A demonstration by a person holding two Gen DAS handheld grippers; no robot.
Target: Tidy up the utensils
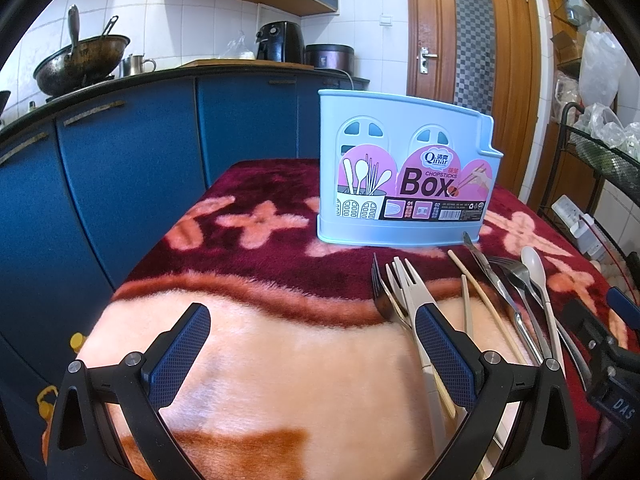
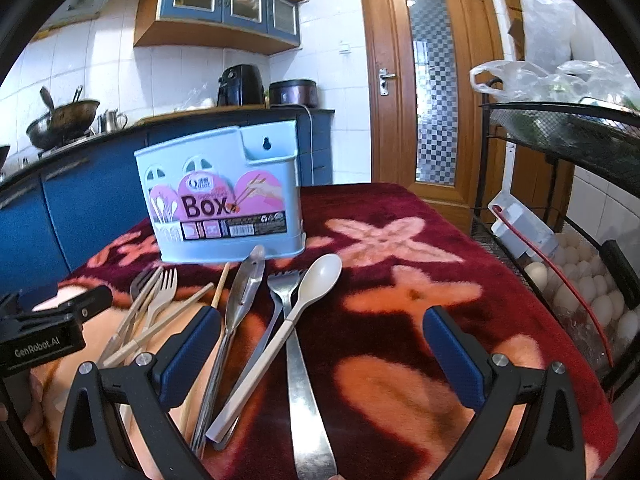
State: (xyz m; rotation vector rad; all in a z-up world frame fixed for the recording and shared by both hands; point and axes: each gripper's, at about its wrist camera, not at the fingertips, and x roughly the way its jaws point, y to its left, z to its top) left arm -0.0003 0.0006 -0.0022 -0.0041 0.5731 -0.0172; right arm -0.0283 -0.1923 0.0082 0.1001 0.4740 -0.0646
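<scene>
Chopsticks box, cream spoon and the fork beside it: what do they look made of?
Chopsticks box: pale blue moulded plastic, matte, with a glossy printed paper label. Cream spoon: probably plastic, uniformly matte and opaque. Fork beside it: steel-like metal, grey with bright reflections.

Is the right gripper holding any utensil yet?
No: in the right wrist view the right gripper is open, and the cream spoon and metal fork lie loose on the blanket.

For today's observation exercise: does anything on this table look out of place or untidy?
Yes. The utensils lie loose and crisscrossed on the blanket before the chopsticks box: the beige spoon crosses a metal fork.
</scene>
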